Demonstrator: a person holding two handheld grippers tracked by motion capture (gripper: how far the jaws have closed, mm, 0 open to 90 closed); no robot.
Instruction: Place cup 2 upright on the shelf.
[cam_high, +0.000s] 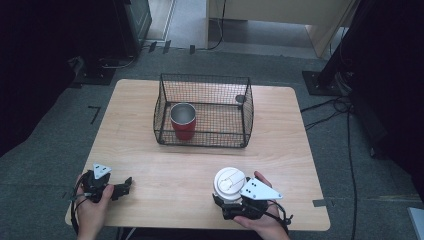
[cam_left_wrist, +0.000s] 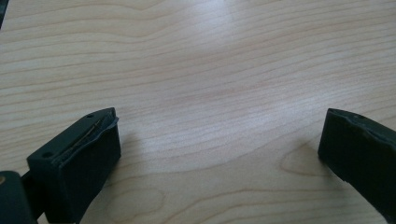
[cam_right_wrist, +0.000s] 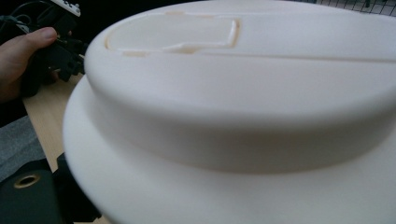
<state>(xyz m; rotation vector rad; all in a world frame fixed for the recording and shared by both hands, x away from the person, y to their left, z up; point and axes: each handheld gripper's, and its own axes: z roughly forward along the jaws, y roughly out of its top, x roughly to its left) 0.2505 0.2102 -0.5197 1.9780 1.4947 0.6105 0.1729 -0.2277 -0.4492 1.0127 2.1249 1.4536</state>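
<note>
Smooth white domed plastic lid (cam_high: 229, 182) on a cup, near the front edge of the pale wood-grain tabletop (cam_high: 165, 165), clasped by right gripper (cam_high: 225, 199). Left gripper (cam_high: 125, 186) resting, matte black fingers (cam_left_wrist: 79, 158) wide apart over bare wood. Behind, black wire-mesh basket (cam_high: 205, 140) with a glossy red steel-rimmed tumbler (cam_high: 183, 121).

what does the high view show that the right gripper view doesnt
High view alone: the wire basket as a whole with a red cup upright inside it, the full wooden table and the floor around it. Right gripper view alone: the raised outline moulded into the top of the white lid, seen very close. Both share: that lid, the table's wood, and the hand holding the left gripper at the table's edge.
</note>
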